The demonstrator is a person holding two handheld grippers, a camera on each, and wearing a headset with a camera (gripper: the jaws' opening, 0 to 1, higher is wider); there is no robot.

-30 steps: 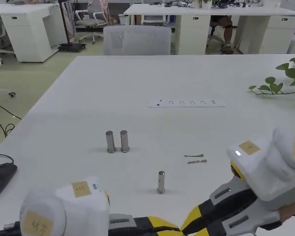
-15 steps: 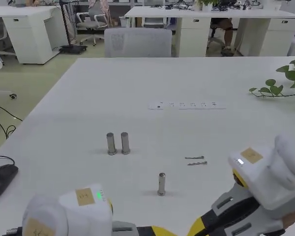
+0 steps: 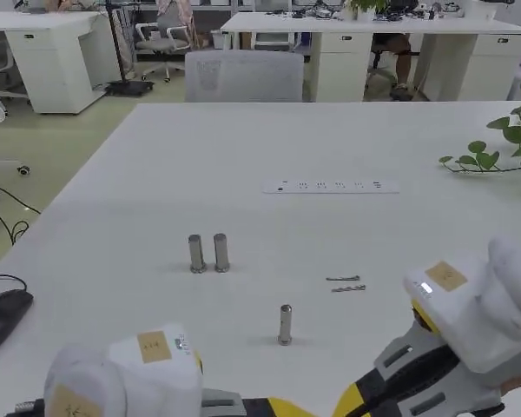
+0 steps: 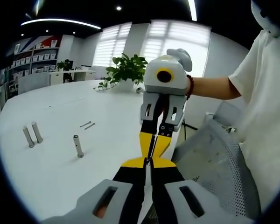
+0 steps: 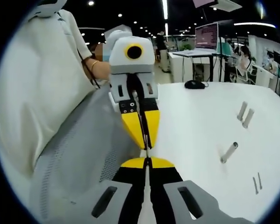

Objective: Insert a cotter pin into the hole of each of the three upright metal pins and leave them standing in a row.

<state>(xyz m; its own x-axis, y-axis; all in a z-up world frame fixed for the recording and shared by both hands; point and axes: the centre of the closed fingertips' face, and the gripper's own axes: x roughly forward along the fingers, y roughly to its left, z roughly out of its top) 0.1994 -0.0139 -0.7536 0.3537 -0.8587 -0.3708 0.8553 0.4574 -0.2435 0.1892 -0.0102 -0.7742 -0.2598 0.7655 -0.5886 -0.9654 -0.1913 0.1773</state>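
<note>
Three smooth upright metal pins (image 3: pixel 285 323), two thin cotter pins (image 3: pixel 343 278), left gripper (image 4: pixel 149 161), right gripper (image 5: pixel 147 159), jaws closed, empty

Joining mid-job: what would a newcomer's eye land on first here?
The left gripper and right gripper, both shut, point tip to tip at each other in the foreground. Beyond them a lone metal pin stands upright. A second pin and third pin stand side by side farther back on the left, and the cotter pins lie flat to the right.
</note>
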